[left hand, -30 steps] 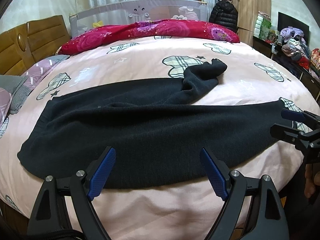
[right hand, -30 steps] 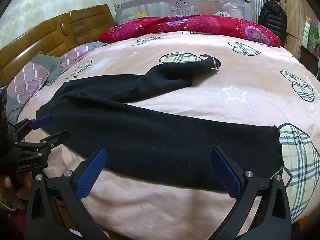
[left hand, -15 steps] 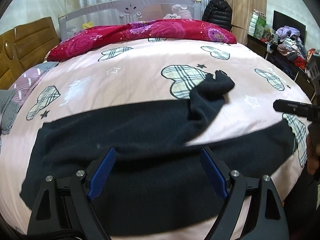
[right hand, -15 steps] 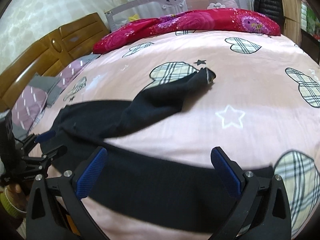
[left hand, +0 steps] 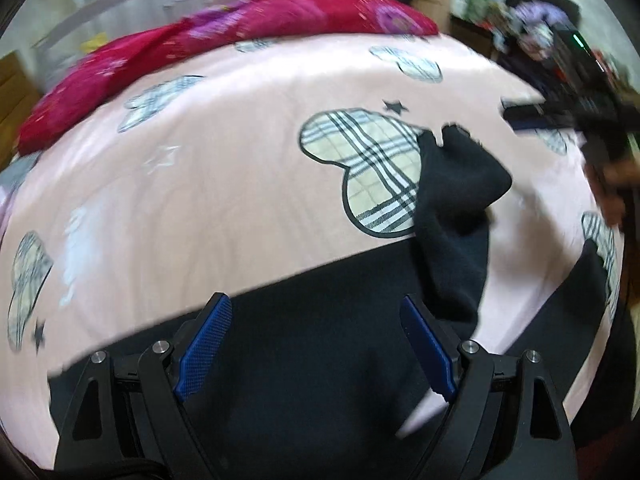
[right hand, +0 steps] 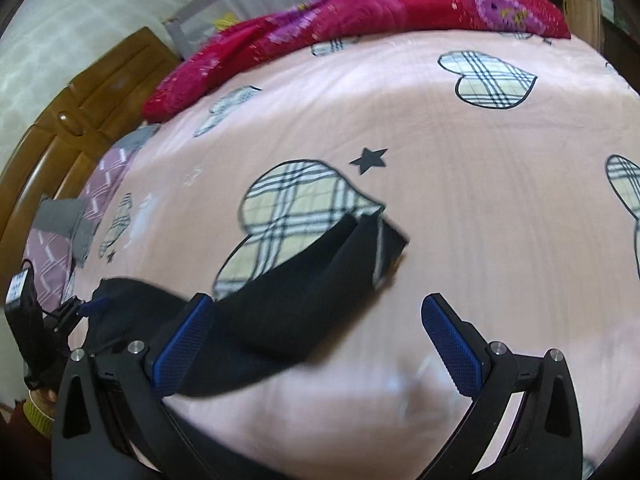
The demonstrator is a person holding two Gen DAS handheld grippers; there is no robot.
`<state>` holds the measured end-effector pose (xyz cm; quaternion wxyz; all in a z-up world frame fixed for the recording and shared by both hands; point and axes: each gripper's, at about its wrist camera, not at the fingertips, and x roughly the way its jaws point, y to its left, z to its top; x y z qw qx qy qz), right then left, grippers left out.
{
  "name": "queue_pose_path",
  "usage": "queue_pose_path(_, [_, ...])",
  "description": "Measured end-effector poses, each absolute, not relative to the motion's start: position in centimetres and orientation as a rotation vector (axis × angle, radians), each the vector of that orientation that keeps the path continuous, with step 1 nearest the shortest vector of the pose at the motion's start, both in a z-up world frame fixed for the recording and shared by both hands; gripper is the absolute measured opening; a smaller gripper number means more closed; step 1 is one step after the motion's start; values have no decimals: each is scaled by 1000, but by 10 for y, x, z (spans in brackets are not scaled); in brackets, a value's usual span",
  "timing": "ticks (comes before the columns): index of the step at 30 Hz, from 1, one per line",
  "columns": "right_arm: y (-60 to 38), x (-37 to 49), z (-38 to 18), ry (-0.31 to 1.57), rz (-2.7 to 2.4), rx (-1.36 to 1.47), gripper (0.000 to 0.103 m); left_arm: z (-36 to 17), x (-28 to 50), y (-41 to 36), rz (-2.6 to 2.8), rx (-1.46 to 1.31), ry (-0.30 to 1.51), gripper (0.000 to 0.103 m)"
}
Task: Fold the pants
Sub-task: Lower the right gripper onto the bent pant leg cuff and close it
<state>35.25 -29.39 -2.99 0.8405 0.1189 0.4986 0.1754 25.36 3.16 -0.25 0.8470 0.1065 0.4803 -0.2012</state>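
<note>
Both tongs are standing wide open and holding nothing. Left gripper [left hand: 316, 350] is hanging over the near part of the black pants [left hand: 320, 360], with its blue pads [left hand: 206, 346] well apart and dark cloth showing between them. Right gripper [right hand: 320, 350] is also gaping — its left pad is near the loose pant leg [right hand: 304, 304] and its right pad is over bare pink sheet.

The pants are lying across the near side of the bed [left hand: 200, 200]. One leg is running to the right along the near edge. The other leg is sticking up toward the far side, and its cuff is lying on a checked heart [right hand: 296, 216] printed on the sheet.

I think the job is only starting — nothing looks folded yet. It seems both tongs are reaching for that far leg. The next move would need a pad on each side of the cloth, then a firm squeeze, so the leg can be laid on top of the other one.

The left view is showing the wide dark body of the pants and the right gripper at the far right. The right view is showing the open cuff much more clearly, plus a wooden headboard [right hand: 80, 120] and grey and purple pillows [right hand: 72, 216] at the left. Both pictures are blurry.
</note>
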Motion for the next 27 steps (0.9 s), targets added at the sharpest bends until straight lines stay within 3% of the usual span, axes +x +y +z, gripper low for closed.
queue_pose_path(15, [-255,461,-93,1328,523,5,77,-67,320,7,-697,316,1262,86])
queue_pose_path(18, [-249,456,-105,1356,539,-34,53,-68,323,0,-717,314,1267,85])
queue_pose_path(20, [-252,455,-104,1352,549,-26,27,-69,321,-6,-726,335,1257,82])
queue_pose_path(23, [-263,449,-95,1317,557,19,16,-66,315,-13,-768,352,1239,59])
queue_pose_path(25, [-274,437,-86,1285,566,34,15,-62,309,-16,-808,345,1235,26])
queue_pose_path(27, [-284,428,-76,1258,566,47,15,-58,302,-20,-824,349,1226,15])
